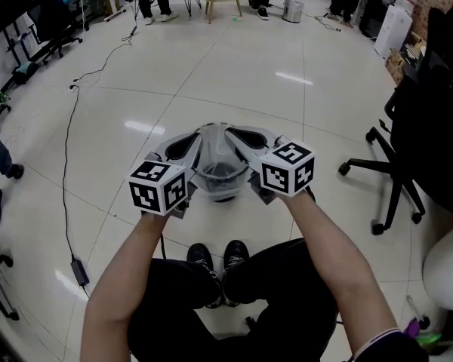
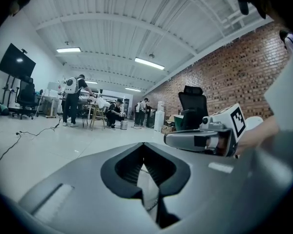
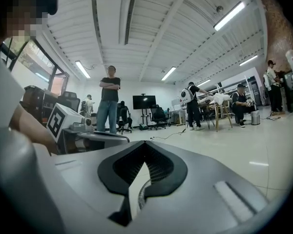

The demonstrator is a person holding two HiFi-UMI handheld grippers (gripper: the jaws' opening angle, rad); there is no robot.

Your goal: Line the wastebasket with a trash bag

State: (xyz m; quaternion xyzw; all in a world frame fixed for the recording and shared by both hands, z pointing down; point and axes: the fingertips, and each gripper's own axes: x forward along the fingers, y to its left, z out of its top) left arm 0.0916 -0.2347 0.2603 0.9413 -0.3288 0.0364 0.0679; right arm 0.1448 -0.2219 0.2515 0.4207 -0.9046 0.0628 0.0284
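Head view showing glossy white tiled office floor [image 1: 234,66]; dark round wastebasket [image 1: 225,196] standing upright, mouth up; left gripper [image 1: 195,143], right gripper [image 1: 238,139] pinching translucent white trash bag [image 1: 219,155].

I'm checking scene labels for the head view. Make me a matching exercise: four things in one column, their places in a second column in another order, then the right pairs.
Things
1. trash bag
2. wastebasket
3. office chair
4. power adapter

Places
A. on the floor at the left, on a cable
B. at the view's right edge
C. under the bag, just ahead of the shoes
D. pinched by the left gripper and right gripper

Pairs: 1-D, 2-C, 3-B, 4-A
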